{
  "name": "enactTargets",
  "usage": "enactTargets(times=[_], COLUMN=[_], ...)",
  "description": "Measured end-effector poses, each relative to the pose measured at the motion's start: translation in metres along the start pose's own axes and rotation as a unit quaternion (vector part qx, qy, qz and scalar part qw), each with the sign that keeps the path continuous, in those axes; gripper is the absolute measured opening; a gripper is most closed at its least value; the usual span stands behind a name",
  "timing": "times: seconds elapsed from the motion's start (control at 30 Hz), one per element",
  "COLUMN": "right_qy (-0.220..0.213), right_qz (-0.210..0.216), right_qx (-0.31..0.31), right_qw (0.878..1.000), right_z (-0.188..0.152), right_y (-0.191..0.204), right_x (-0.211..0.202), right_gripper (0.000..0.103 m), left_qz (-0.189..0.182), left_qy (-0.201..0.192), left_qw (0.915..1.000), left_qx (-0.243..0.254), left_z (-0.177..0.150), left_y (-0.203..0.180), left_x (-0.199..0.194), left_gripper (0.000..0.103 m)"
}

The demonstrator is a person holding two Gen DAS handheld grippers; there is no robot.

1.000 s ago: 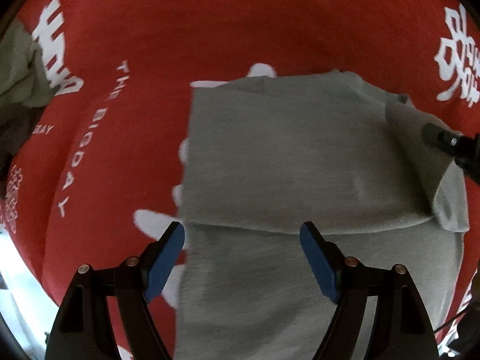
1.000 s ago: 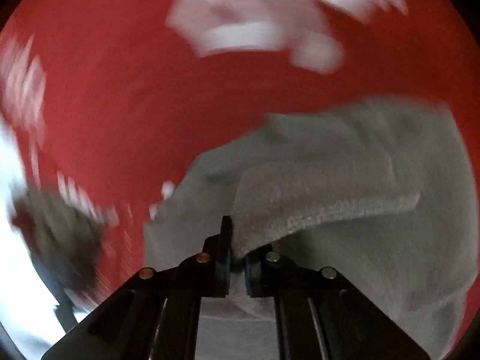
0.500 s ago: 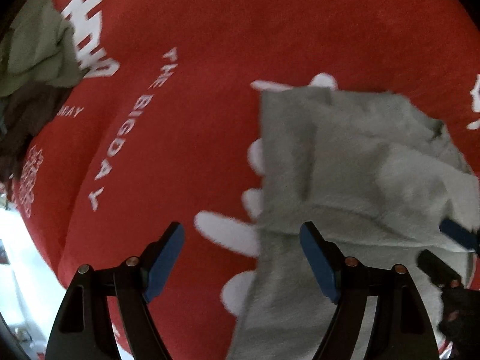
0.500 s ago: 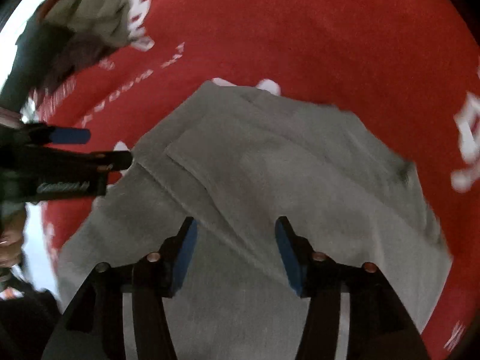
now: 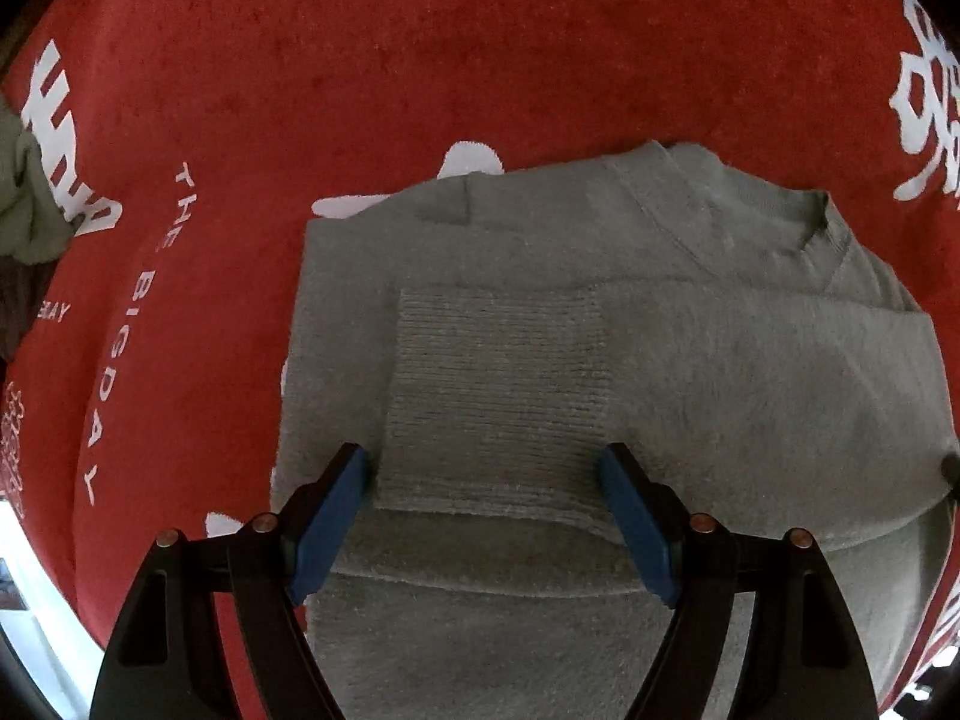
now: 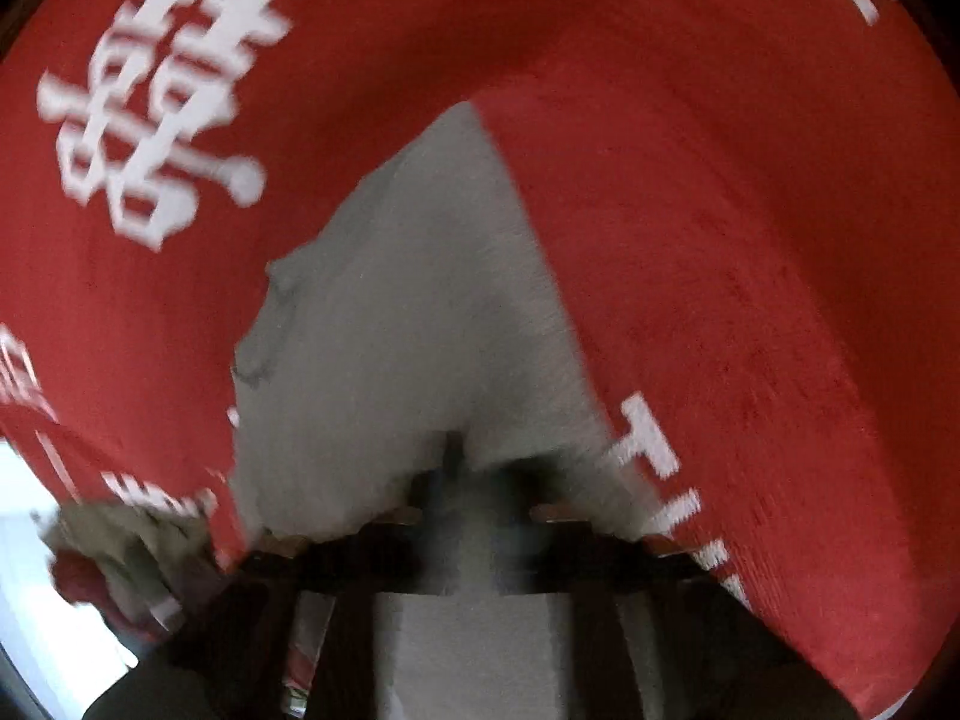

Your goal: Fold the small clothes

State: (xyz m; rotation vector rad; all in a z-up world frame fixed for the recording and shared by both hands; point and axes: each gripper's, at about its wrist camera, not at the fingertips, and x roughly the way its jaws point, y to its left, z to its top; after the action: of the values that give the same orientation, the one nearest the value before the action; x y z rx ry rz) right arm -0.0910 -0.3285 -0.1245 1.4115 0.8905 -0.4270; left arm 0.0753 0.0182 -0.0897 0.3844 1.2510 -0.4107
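Garment: a grey knit sweater (image 5: 600,360) lies on the red cloth (image 5: 420,60) with white lettering that covers the worktop; which edge of the worktop it is nearest cannot be told.
Done so far: both sides look folded in; a ribbed cuff (image 5: 498,396) lies across the middle of the body, with the collar (image 5: 774,222) at the far end.
Left to do: judging by the layout, the lengthwise fold that brings hem to collar is not yet made, and a heap of other clothes (image 5: 24,204) waits at the left border.
Left claw (image 5: 486,516): wide apart, straddling the cuff, the blue pads not pressing on it; nothing is held.
Right claw (image 6: 462,480): blurred in its own view; its jaws have just been closing and now stand together, seemingly pinched on an edge of grey knit.
Hard to make out: the right wrist view is smeared; the sweater's near hem is cut off below the left claw.
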Motion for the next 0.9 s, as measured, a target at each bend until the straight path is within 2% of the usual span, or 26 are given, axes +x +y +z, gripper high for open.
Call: enactTargets(times=[0.03,0.1,0.13,0.2,0.27,0.33,0.37,0.43,0.53,0.7,0.9], right_qy=[-0.003,-0.003,0.002,0.013,0.026,0.031,0.032,0.035,0.044,0.068,0.099], right_qz=[-0.004,-0.018,-0.027,-0.013,-0.013,-0.027,-0.035,-0.052,-0.063,-0.071,-0.072], right_qx=[-0.007,-0.018,-0.022,-0.023,-0.028,-0.046,-0.060,-0.085,-0.110,-0.144,-0.179], right_qw=[1.000,1.000,0.999,1.000,0.999,0.998,0.997,0.994,0.991,0.985,0.976], right_z=[-0.001,0.001,0.001,-0.001,0.000,-0.003,-0.005,-0.012,-0.026,-0.053,-0.078], right_y=[-0.003,-0.009,-0.011,-0.010,-0.008,-0.001,0.003,0.010,0.015,0.021,0.027], right_x=[-0.003,-0.004,0.000,0.007,0.003,-0.002,-0.006,-0.019,-0.034,-0.048,-0.050], right_gripper=[0.006,0.006,0.006,0.007,0.014,0.026,0.027,0.041,0.053,0.063,0.071], left_qz=[-0.003,-0.006,-0.012,-0.018,-0.016,-0.015,-0.014,-0.018,-0.020,-0.016,-0.019], left_qy=[0.003,0.010,0.012,0.015,0.021,0.029,0.032,0.039,0.047,0.064,0.085], left_qw=[1.0000,0.9999,0.9997,0.9994,0.9994,0.9993,0.9993,0.9991,0.9986,0.9968,0.9945], left_qx=[-0.003,-0.012,-0.018,-0.024,-0.021,-0.017,-0.015,-0.005,0.012,0.046,0.058], left_z=[-0.001,-0.003,-0.004,-0.003,-0.002,-0.002,-0.003,-0.007,-0.017,-0.037,-0.052], left_y=[0.002,0.006,0.008,0.009,0.009,0.010,0.009,0.009,0.005,-0.010,-0.031], left_x=[0.002,0.007,0.010,0.012,0.011,0.008,0.005,-0.005,-0.019,-0.040,-0.054], left_gripper=[0.093,0.103,0.103,0.103,0.103,0.103,0.103,0.103,0.103,0.103,0.103])
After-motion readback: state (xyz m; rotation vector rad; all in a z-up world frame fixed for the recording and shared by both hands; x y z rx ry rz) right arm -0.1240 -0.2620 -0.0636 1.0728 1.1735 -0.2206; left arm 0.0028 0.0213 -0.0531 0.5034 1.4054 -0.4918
